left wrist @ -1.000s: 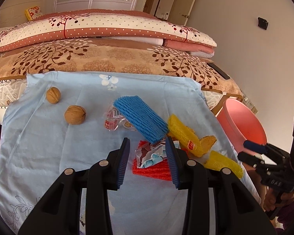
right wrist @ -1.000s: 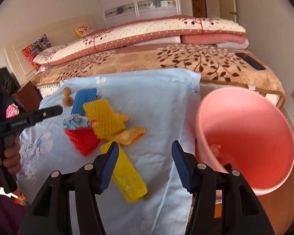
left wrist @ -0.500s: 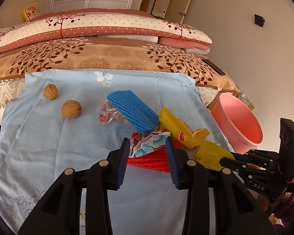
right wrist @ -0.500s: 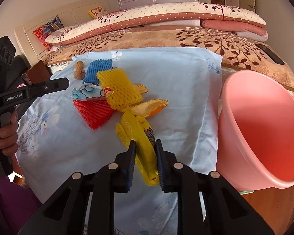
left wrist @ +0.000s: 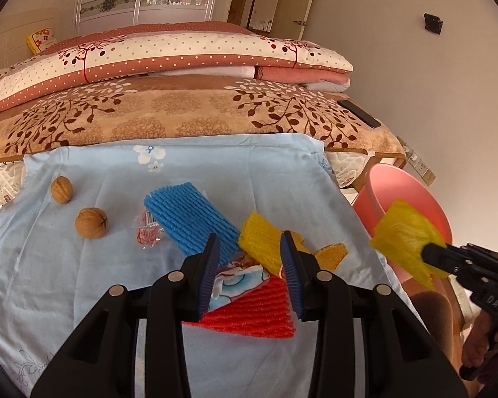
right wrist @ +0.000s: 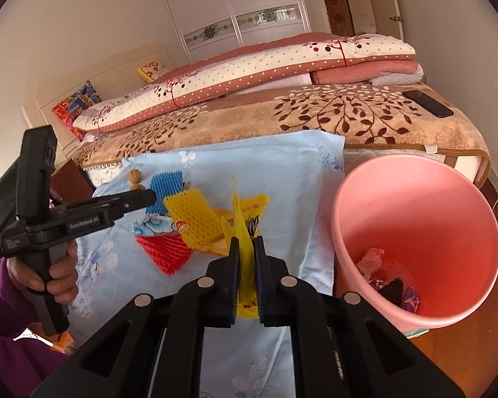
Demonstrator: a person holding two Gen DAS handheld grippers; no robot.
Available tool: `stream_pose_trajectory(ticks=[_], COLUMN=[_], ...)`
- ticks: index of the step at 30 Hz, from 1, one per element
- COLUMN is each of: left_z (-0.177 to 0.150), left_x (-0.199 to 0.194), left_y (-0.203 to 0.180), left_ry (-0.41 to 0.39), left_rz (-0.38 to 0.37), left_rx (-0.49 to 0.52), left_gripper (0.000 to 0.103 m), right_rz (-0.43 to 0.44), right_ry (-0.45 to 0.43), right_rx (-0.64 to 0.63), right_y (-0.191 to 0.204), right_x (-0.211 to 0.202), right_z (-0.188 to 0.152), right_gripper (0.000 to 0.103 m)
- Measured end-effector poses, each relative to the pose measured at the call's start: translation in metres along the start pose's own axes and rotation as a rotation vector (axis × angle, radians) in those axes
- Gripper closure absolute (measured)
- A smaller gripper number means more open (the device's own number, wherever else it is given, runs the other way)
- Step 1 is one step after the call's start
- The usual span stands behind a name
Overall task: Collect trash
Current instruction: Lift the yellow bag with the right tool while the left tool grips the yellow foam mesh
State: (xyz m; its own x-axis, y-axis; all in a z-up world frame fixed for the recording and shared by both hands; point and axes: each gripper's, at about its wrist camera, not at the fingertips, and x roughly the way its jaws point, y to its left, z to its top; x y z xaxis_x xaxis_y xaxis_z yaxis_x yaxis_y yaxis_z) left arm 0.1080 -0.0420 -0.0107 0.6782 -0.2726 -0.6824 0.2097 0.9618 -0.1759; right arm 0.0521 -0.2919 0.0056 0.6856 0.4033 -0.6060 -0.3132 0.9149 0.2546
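My right gripper [right wrist: 246, 243] is shut on a yellow plastic wrapper [right wrist: 242, 219] and holds it above the blue cloth [right wrist: 282, 172], left of the pink bin [right wrist: 415, 199]. The same wrapper [left wrist: 405, 235] shows in the left wrist view in front of the bin [left wrist: 381, 185]. My left gripper [left wrist: 250, 248] is open, low over a patterned wrapper [left wrist: 239, 277] lying on a red foam net [left wrist: 259, 311]. A yellow foam net [left wrist: 262, 242], a blue foam net [left wrist: 189, 219] and a clear candy wrapper [left wrist: 147, 232] lie beside them.
Two walnuts [left wrist: 91, 223] [left wrist: 62, 189] lie on the cloth's left side. An orange peel [left wrist: 332, 255] lies right of the yellow net. The bin holds several scraps [right wrist: 388, 282]. A bed with folded quilts [left wrist: 169, 56] and a black phone [left wrist: 358, 117] is behind.
My right gripper closed on the yellow wrapper and lifted it off the cloth toward the bin. My left gripper moved forward and lower over the patterned wrapper and stayed open.
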Motion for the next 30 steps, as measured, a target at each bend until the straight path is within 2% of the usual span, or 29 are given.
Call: stream_pose_trajectory(ticks=[5, 12, 15, 18, 30], left_z=[0.003, -0.003, -0.004, -0.005, 0.025], left_x=[0.026, 0.042, 0.041, 0.037, -0.004], left_y=[-0.005, -0.011, -0.017, -0.02, -0.041], left_ry=[0.037, 0.067, 0.06, 0.045, -0.079], left_rz=[0.046, 0.027, 0.011, -0.005, -0.074], left_rx=[0.019, 0.028, 0.046, 0.057, 0.075], left_gripper=[0.065, 0.065, 0.083, 0.092, 0.094], right_rz=[-0.066, -0.137, -0.152, -0.167, -0.226], right_ry=[-0.068, -0.096, -0.099, -0.105, -0.155], right_rx=[0.048, 0.13, 0.15, 0.163, 0.25], right_y=[-0.019, -0.046, -0.053, -0.057, -0.075], right_x=[-0.018, -0.028, -0.029, -0.03, -0.037], right_z=[0.011, 0.01, 0.008, 0.006, 0.004], right_gripper=[0.095, 0.095, 0.095, 0.095, 0.095])
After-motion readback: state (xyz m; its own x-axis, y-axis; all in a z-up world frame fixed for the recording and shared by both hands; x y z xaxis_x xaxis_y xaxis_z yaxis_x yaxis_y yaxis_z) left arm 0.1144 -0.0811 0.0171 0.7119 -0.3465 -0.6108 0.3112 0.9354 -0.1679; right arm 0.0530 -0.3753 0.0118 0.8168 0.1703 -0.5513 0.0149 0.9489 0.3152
